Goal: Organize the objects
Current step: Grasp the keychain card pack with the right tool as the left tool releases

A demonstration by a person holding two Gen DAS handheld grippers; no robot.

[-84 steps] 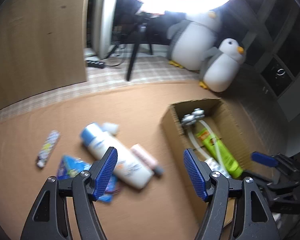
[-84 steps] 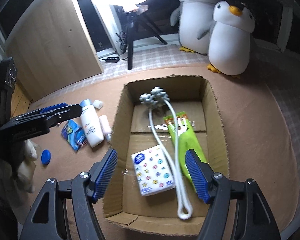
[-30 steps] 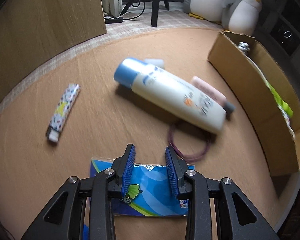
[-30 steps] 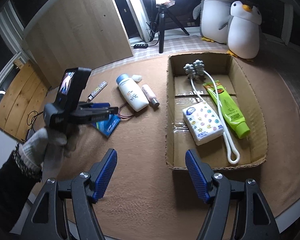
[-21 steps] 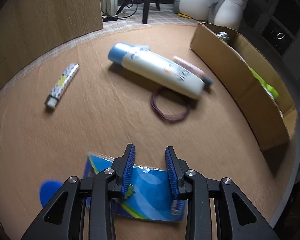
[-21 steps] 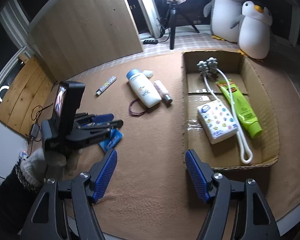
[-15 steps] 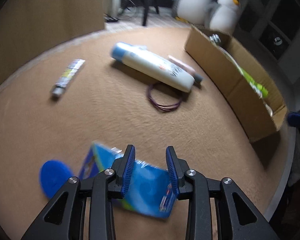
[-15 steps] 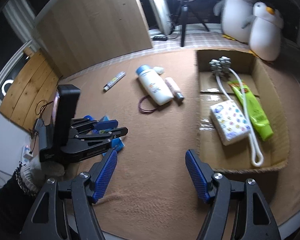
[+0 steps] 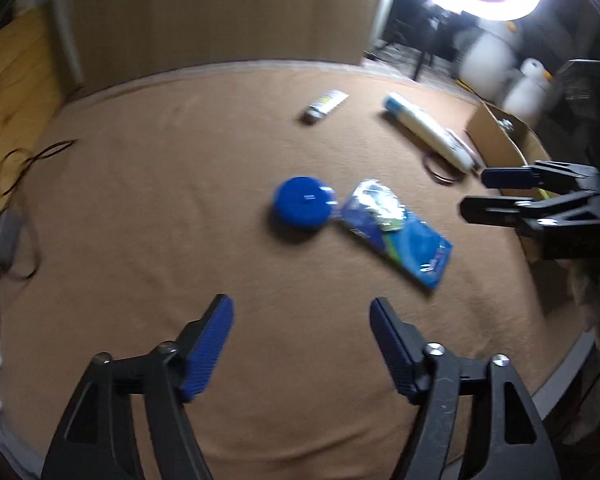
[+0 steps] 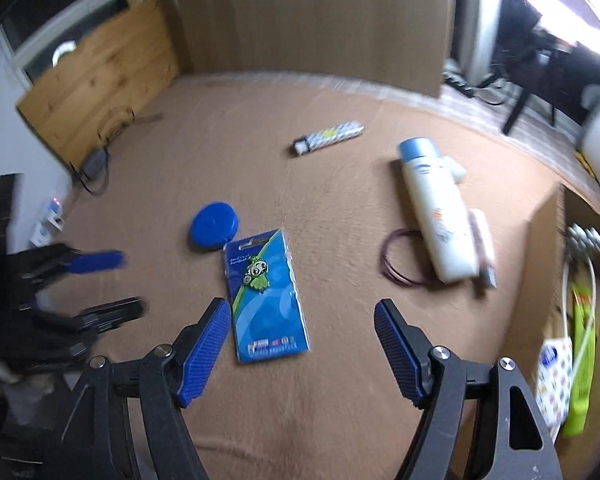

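Observation:
A blue packet with a green charm (image 10: 265,292) lies flat on the brown cloth, just ahead of my open, empty right gripper (image 10: 302,350). The packet also shows in the left wrist view (image 9: 396,232), beside a blue round lid (image 9: 302,209). My left gripper (image 9: 302,344) is open and empty, drawn back from the packet. A white bottle with a blue cap (image 10: 440,208), a pink tube (image 10: 485,246), a purple hair band (image 10: 400,258) and a patterned stick (image 10: 328,136) lie farther off.
An open cardboard box (image 10: 544,240) at the right holds a green tube (image 10: 580,364), a patterned tissue pack (image 10: 554,376) and a white massager (image 10: 582,240). A wooden board (image 10: 100,76) and cables (image 10: 96,168) are at the left. Plush penguins (image 9: 488,60) stand behind.
My left gripper has let go of the blue packet, opened and pulled back. The packet now lies on the cloth by the blue lid. My right gripper has swung left toward the packet.

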